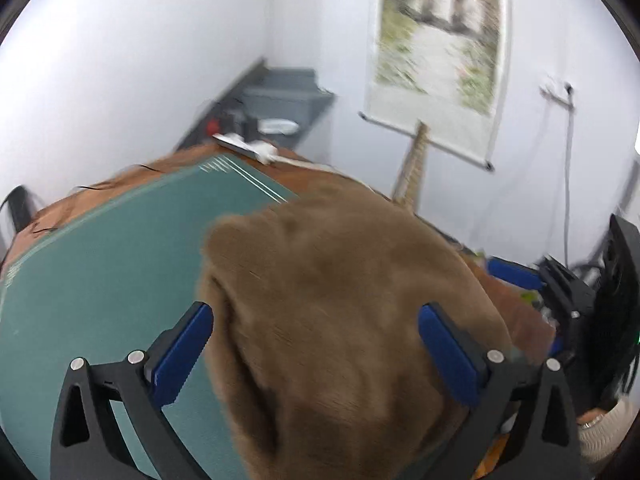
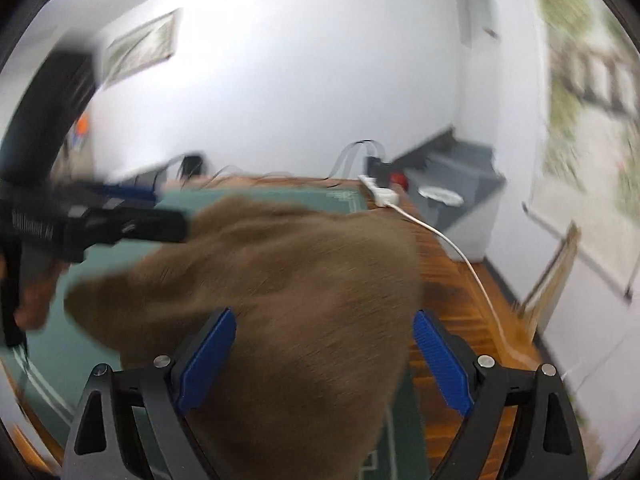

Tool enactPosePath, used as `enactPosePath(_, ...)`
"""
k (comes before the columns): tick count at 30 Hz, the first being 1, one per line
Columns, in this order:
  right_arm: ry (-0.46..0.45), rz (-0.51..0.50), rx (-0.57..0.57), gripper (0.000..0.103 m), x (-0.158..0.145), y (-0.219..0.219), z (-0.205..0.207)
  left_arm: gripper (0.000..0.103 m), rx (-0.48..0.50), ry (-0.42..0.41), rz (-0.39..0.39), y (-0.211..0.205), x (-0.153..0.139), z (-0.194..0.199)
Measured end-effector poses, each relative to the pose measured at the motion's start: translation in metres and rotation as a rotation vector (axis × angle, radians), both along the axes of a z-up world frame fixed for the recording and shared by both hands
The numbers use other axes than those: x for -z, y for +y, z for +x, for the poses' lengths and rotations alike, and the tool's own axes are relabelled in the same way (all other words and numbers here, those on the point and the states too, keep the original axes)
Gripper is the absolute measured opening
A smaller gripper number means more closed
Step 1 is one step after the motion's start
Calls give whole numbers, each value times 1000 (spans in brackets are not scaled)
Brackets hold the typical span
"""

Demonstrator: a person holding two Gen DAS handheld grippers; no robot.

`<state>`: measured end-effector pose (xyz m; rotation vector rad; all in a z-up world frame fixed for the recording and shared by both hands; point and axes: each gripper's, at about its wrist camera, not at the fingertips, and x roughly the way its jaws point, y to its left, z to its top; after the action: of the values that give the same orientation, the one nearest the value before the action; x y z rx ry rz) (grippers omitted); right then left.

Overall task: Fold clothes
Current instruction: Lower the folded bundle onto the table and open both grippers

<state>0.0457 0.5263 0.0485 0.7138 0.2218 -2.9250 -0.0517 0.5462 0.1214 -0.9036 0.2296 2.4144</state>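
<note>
A brown fuzzy garment [image 1: 340, 300] lies bunched on the green cutting mat [image 1: 100, 260]. My left gripper [image 1: 316, 320] is open, its blue pads [image 1: 180, 356] spread wide on either side of the garment. My right gripper [image 2: 324, 328] is also open, with its blue pads [image 2: 440, 364] apart over the same garment [image 2: 280, 280] near the mat's right edge. The left gripper also shows in the right wrist view [image 2: 120, 228], at the garment's far left. Both views are blurred by motion.
The mat [image 2: 52, 340] lies on a wooden table [image 2: 452, 300]. A white power strip [image 2: 378, 190] with a white cable sits at the table's far edge. A grey cabinet [image 1: 280, 100] stands in the corner. A scroll painting [image 1: 440, 32] hangs on the wall.
</note>
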Motion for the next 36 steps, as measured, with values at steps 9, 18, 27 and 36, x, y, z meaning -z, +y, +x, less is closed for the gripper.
enactPosePath(9,-156,-27,-60,93,36,-3,-31,103,-68,-206,23,-26,61,-24)
enactPosePath(18,-195,-27,-40,97,53,-10,-36,103,-41,-170,18,-20,77,-22)
enactPosePath(27,-200,-144,59,102,30,11,-9,103,-136,-62,-49,-17,41,21)
enactPosePath(36,-158,-155,213,102,-7,19,42,103,-189,54,-53,-16,-3,76)
